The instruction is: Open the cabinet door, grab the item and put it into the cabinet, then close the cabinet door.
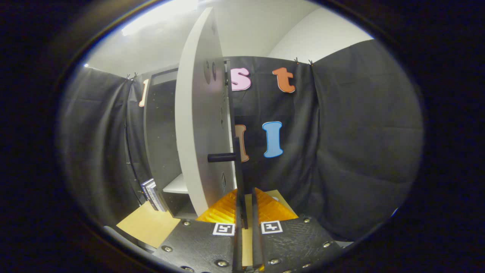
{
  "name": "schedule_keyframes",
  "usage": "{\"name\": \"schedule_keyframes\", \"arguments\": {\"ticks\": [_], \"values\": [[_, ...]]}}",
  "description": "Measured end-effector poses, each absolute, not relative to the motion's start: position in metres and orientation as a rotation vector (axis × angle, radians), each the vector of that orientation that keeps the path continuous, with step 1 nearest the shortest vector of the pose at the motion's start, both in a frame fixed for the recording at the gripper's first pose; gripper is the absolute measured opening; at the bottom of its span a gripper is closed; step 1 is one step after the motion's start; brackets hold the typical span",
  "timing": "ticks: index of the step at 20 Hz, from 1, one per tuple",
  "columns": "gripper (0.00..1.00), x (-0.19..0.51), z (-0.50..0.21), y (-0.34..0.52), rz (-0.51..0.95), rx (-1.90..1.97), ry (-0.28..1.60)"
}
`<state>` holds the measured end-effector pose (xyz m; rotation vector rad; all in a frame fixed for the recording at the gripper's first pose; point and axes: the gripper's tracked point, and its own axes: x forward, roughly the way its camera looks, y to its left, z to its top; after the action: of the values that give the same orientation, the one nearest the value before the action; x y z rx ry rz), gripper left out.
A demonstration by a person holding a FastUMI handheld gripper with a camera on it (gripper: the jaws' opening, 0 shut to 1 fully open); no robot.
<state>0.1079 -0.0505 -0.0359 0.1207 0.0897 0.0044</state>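
No readable words, numbers or brand marks on any object. The only signs are two square black-and-white coded markers, one [223,229] at 11 o'clock and one [271,227] at 1 o'clock on the gripper [245,194] body, patterns only, no characters. The fingers stand close together with the lower end of the door handle [241,178] in the narrow gap, grip unclear. The spines of the books [153,194] at 9 o'clock from the fingers carry pale strips too small to read.
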Motion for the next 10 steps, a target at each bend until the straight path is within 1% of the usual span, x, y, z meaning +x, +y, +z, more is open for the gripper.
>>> {"name": "schedule_keyframes", "arguments": {"ticks": [4,10], "values": [[0.11,0.1107,-0.0345,-0.0485,0.039,0.136,0.085],[0.11,0.1080,-0.0364,-0.0510,0.036,0.111,0.094]]}}
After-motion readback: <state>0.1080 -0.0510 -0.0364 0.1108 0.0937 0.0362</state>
